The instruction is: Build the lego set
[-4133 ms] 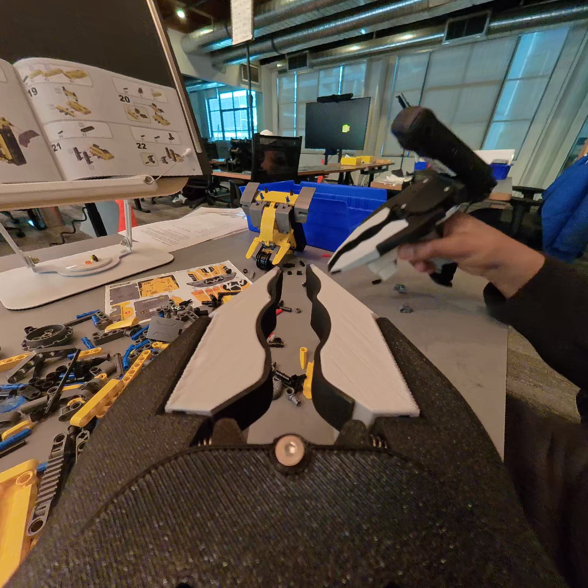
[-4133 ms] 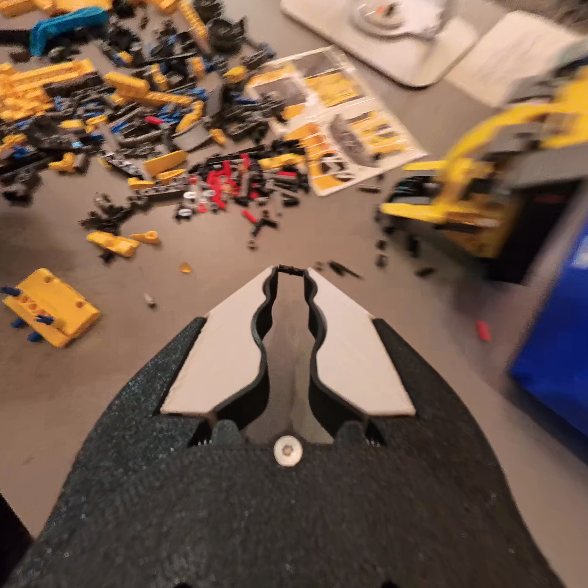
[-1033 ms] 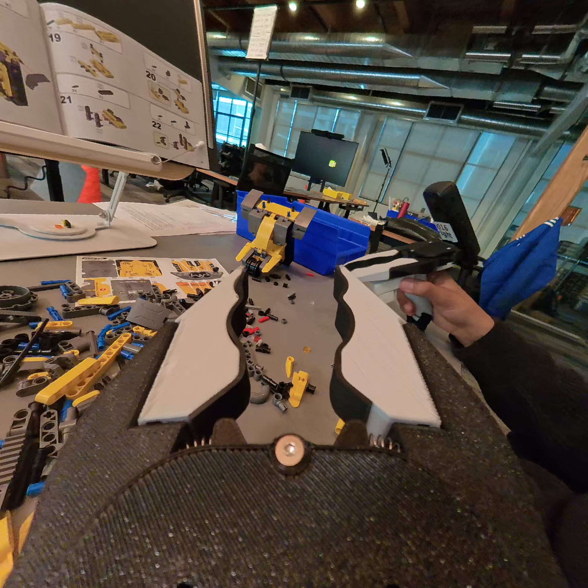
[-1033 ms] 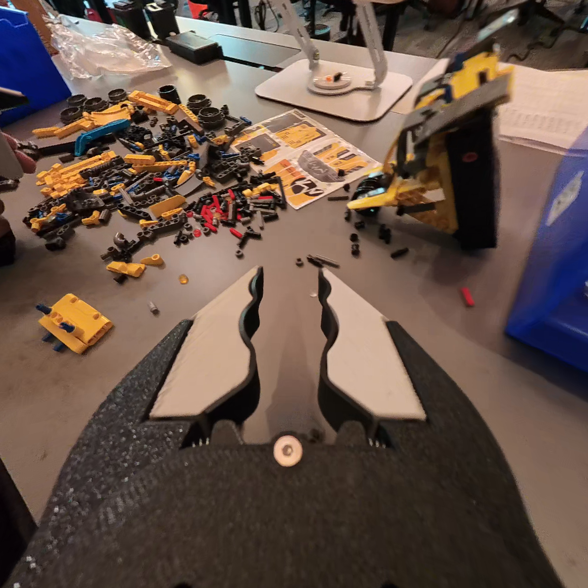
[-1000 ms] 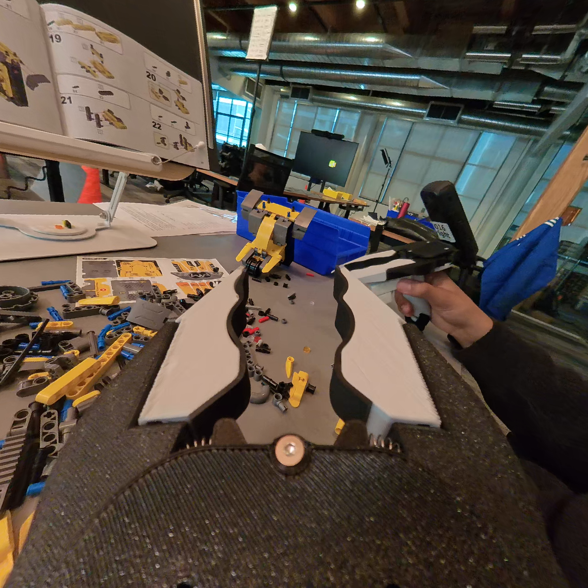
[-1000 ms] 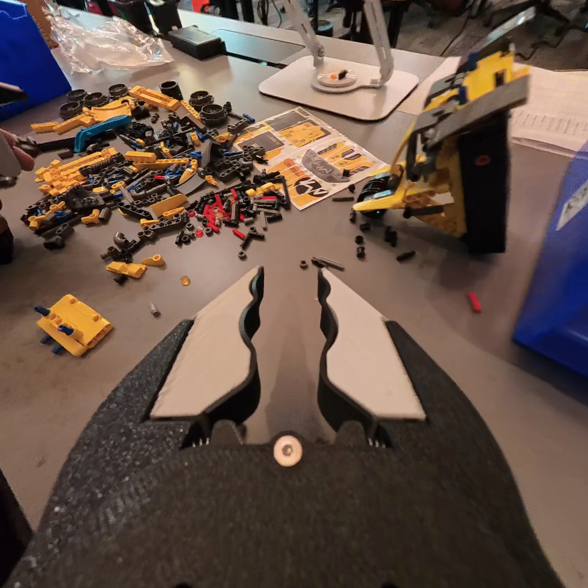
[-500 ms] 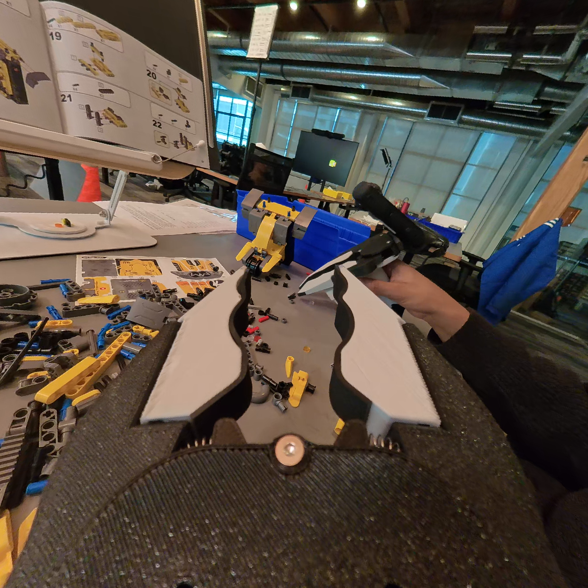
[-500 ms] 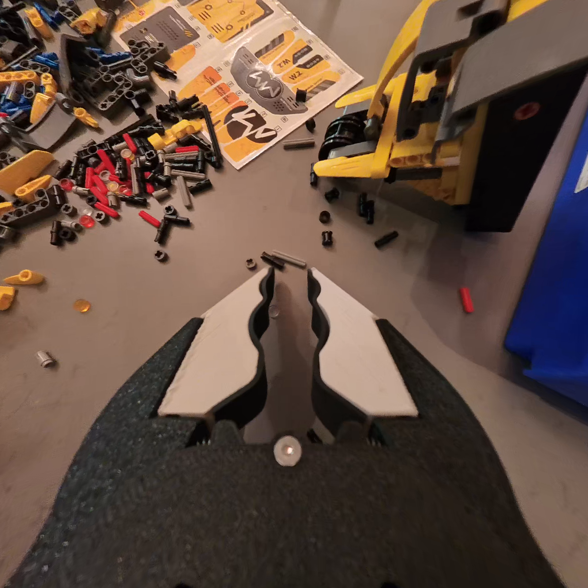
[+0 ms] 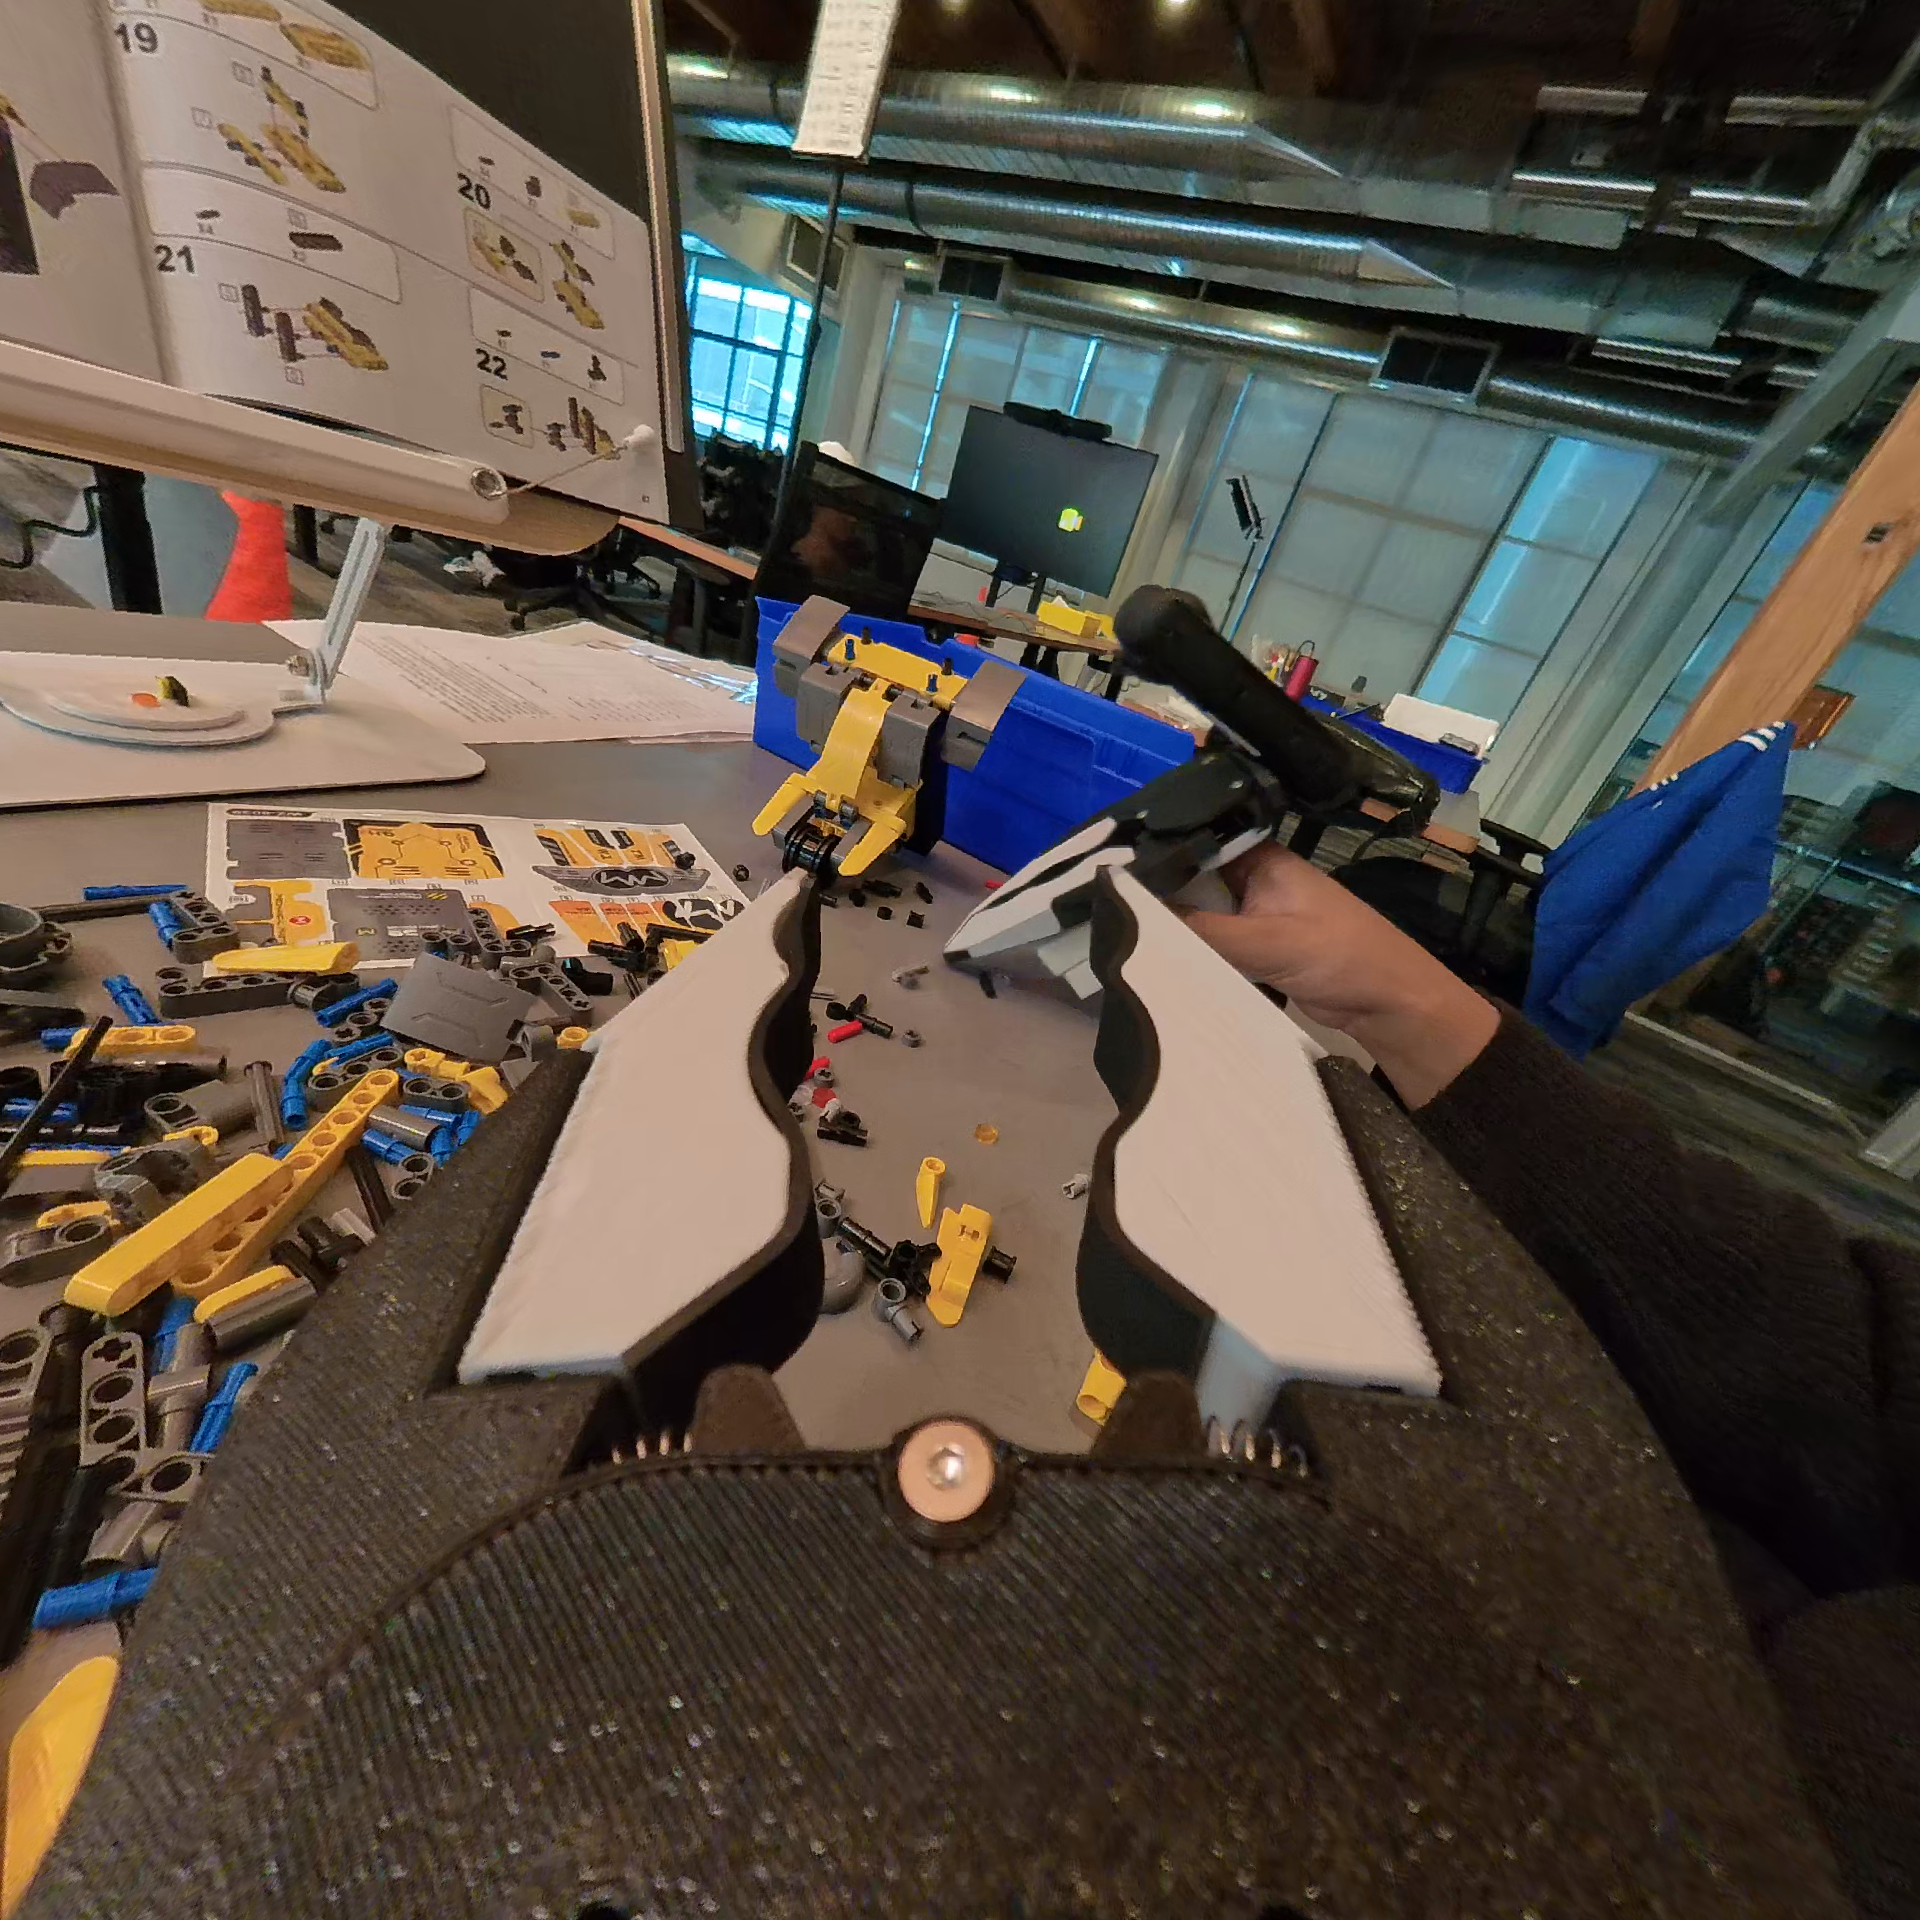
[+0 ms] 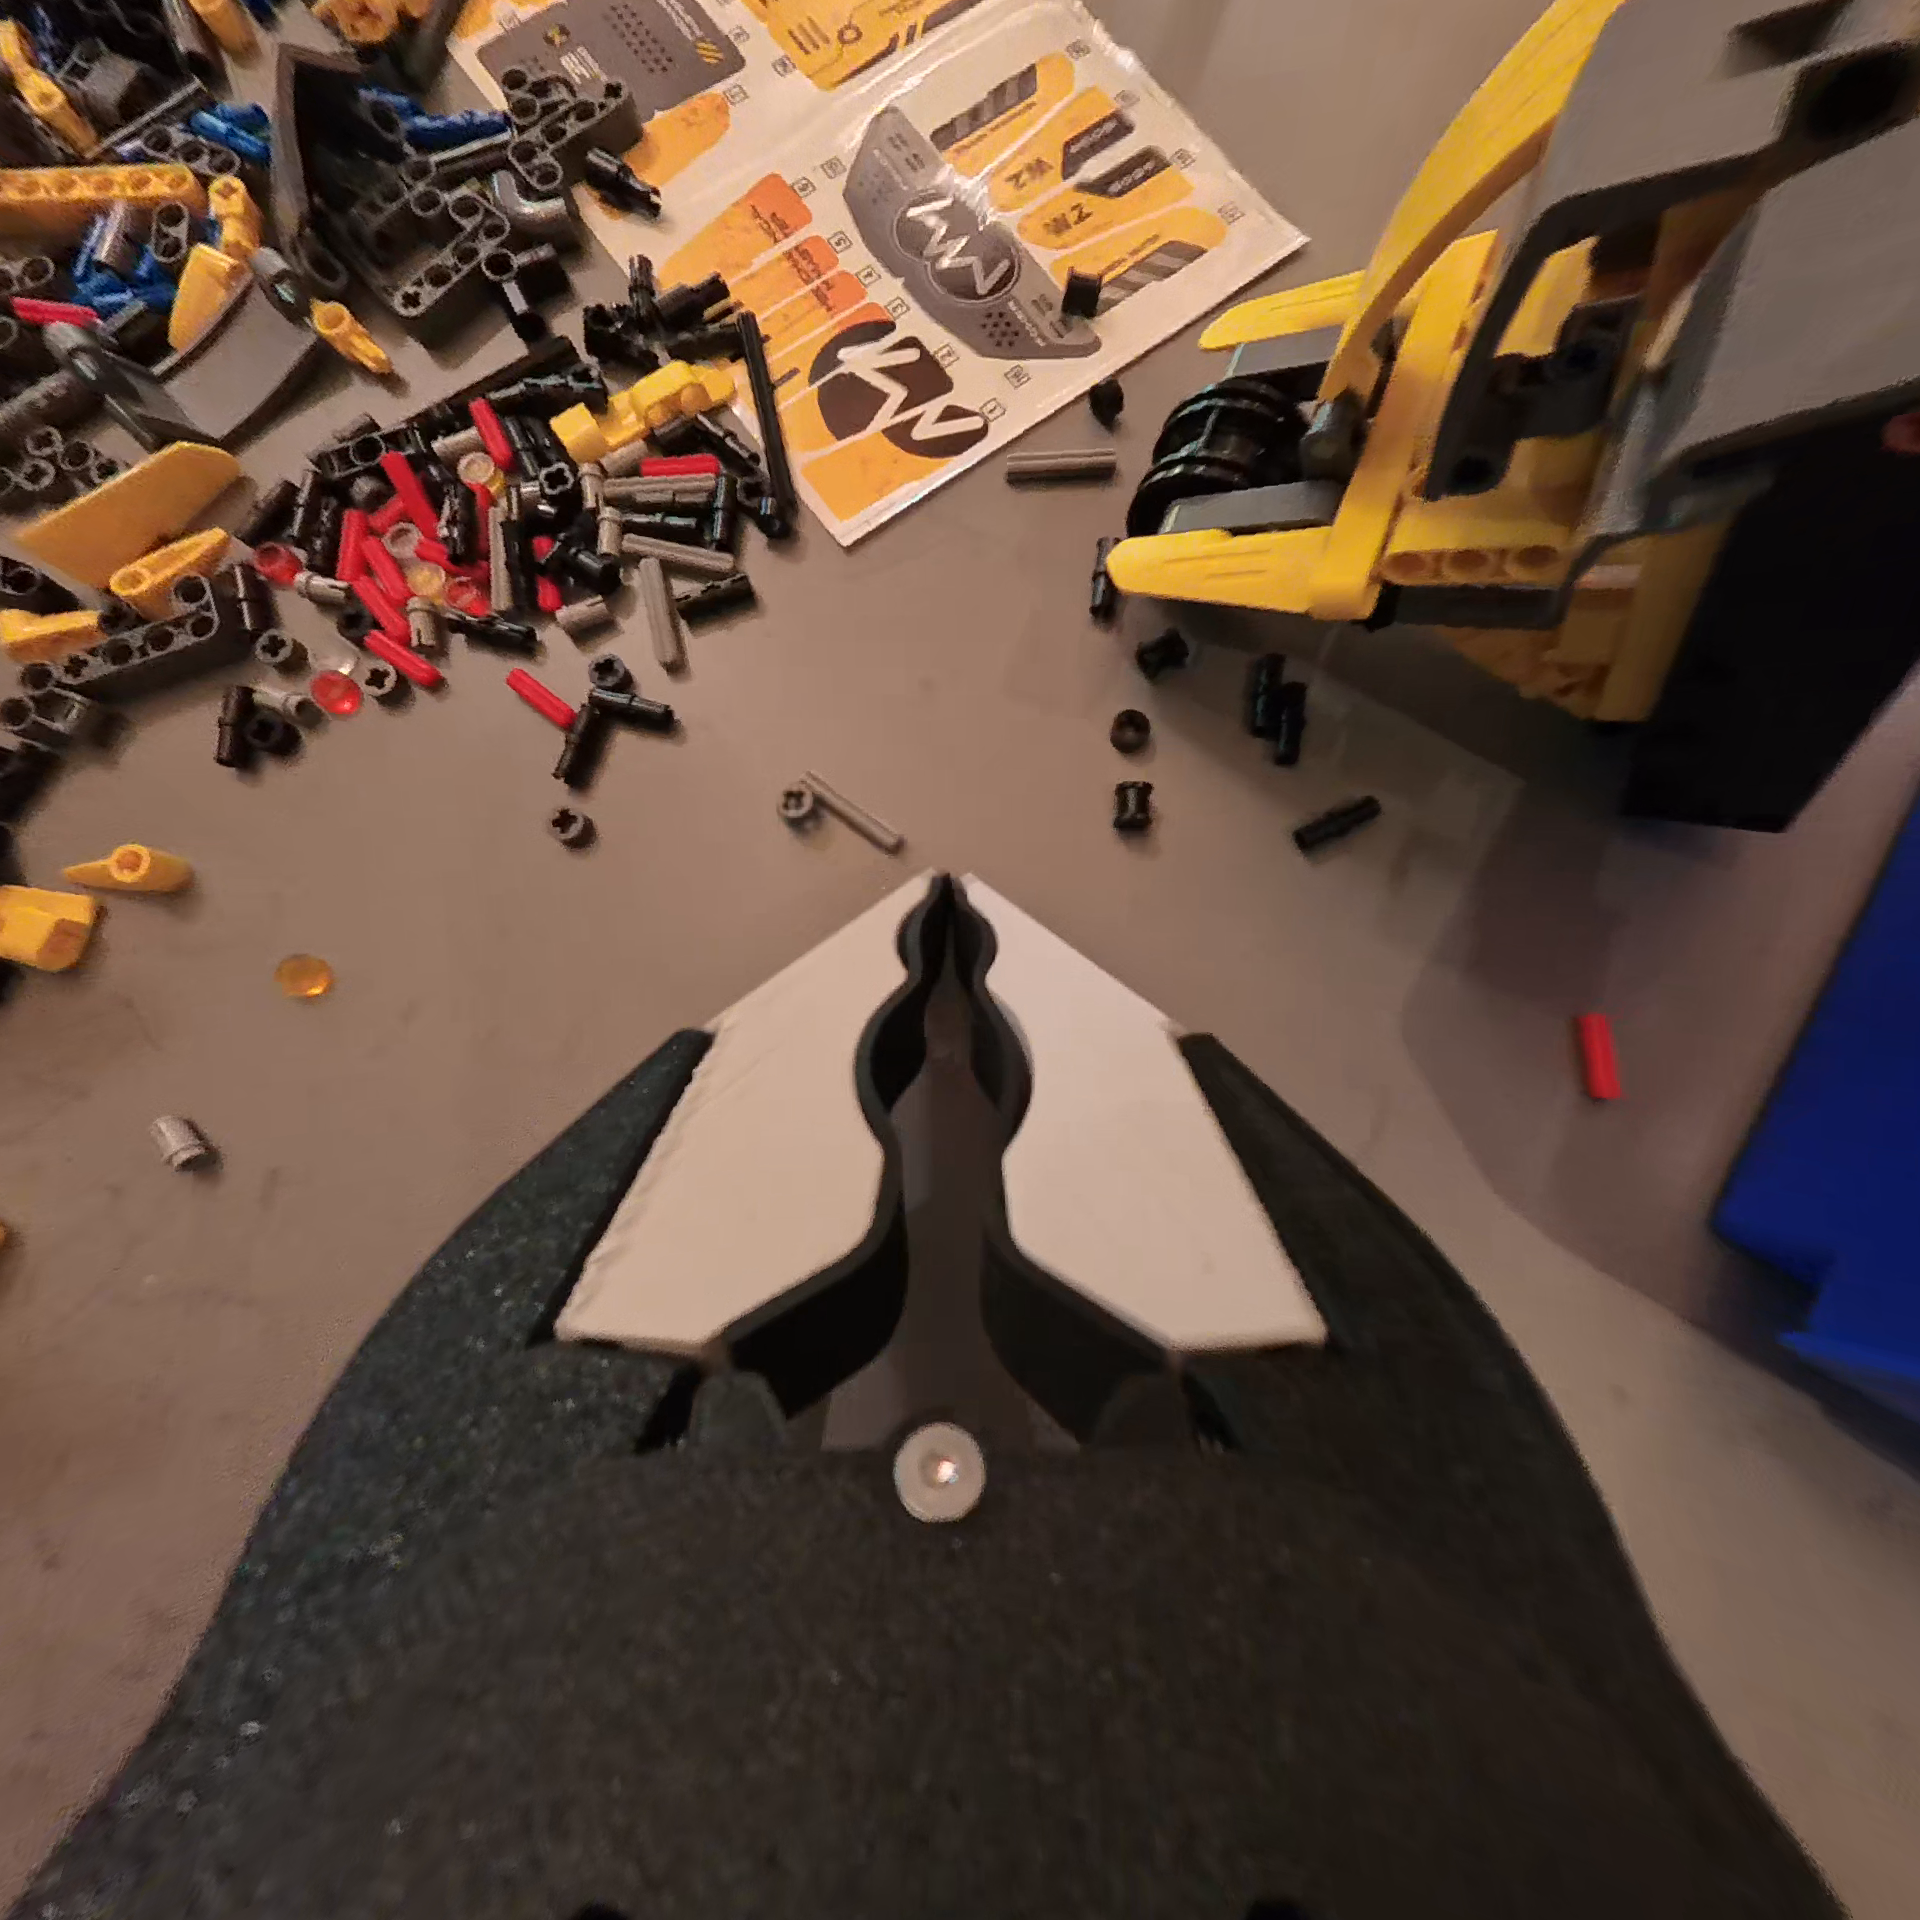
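Note:
The part-built yellow and grey model (image 9: 862,748) (image 10: 1455,499) stands against a blue bin (image 9: 1049,769). My left gripper (image 9: 954,888) is open and empty, held above loose yellow and black pieces (image 9: 961,1262). My right gripper (image 10: 943,883) is shut with its tips low on the table, just behind a grey axle (image 10: 854,814). A small black pin seems pinched at the tips, barely visible. The right gripper also shows in the left wrist view (image 9: 961,951), angled down, held by a hand (image 9: 1320,956).
A big pile of loose pieces (image 9: 208,1143) (image 10: 416,468) covers the left of the grey table. A sticker sheet (image 9: 447,862) (image 10: 935,208) lies behind it. An instruction book (image 9: 312,208) sits on a white stand (image 9: 208,748). A red pin (image 10: 1595,1055) lies near the bin (image 10: 1849,1143).
My right gripper dropped towards the table near the model and closed its fingers. The black pin beside the grey axle no longer shows on the table. My left gripper stayed open and still.

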Demonstrator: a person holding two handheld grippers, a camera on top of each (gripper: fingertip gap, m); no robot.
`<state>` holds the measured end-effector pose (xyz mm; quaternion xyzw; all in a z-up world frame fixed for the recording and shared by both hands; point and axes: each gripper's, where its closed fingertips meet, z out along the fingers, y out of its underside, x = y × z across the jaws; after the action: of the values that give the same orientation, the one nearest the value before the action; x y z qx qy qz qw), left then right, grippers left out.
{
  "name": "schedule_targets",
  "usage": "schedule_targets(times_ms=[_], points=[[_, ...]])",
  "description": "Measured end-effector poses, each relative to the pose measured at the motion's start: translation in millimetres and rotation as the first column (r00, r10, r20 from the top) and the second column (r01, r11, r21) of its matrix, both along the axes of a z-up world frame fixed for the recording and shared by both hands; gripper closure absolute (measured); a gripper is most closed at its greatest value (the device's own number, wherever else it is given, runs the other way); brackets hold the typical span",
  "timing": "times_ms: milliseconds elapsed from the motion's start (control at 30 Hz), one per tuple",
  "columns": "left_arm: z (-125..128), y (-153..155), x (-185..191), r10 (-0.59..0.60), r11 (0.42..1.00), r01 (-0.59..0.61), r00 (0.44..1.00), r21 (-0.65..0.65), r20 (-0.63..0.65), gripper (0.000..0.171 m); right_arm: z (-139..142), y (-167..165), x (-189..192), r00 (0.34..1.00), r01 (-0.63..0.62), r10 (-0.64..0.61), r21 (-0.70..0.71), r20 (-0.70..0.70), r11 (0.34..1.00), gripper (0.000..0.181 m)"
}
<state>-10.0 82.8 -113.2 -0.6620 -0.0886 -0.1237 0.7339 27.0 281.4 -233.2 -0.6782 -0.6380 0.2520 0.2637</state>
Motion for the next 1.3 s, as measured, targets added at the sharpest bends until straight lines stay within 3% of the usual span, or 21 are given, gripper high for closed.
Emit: schedule_targets(times_ms=[233, 267, 333, 467, 700, 1133, 1300], points=[[0.5, -0.6, -0.3, -0.001, 1.0, 0.001, 1.0, 0.005, 0.003, 0.123, 58.0, 1.9, 22.7, 0.972, 0.03, -0.031, -0.011, -0.233, 0.999, 0.179], [0.5, -0.5, -0.3, -0.001, 1.0, 0.001, 1.0, 0.005, 0.002, 0.123, 60.4, -0.9, 28.1, 0.97, 0.019, -0.023, -0.018, -0.242, 1.0, 0.167], [0.4, -0.4, 0.1, -0.002, 1.0, 0.002, 1.0, 0.004, 0.001, 0.123, 53.4, -9.2, 37.2, 0.978, -0.024, 0.017, -0.032, -0.208, 0.999, 0.149], [0.4, -0.5, 0.2, -0.005, 1.0, 0.005, 1.0, 0.005, 0.006, 0.123, 24.7, -10.3, 42.6, 0.993, -0.042, 0.04, -0.012, -0.11, 0.999, 0.16], [0.3, -0.4, 0.2, -0.009, 1.0, 0.009, 1.0, 0.005, 0.013, 0.123, -1.2, -13.7, 37.6, 0.998, -0.064, 0.064, 0.026, -0.005, 0.998, 0.154], [0.1, -0.2, 1.1, -0.017, 1.0, 0.017, 1.0, 0.005, 0.022, 0.123, 3.2, -11.6, 36.7, 0.998, -0.061, 0.062, 0.048, -0.022, 0.997, 0.166], [0.2, -0.3, 1.0, -0.017, 1.0, 0.017, 1.0, 0.007, 0.024, 0.123, 30.1, 27.4, 61.9, 0.996, 0.036, -0.028, 0.098, -0.079, 0.995, 0.166]])
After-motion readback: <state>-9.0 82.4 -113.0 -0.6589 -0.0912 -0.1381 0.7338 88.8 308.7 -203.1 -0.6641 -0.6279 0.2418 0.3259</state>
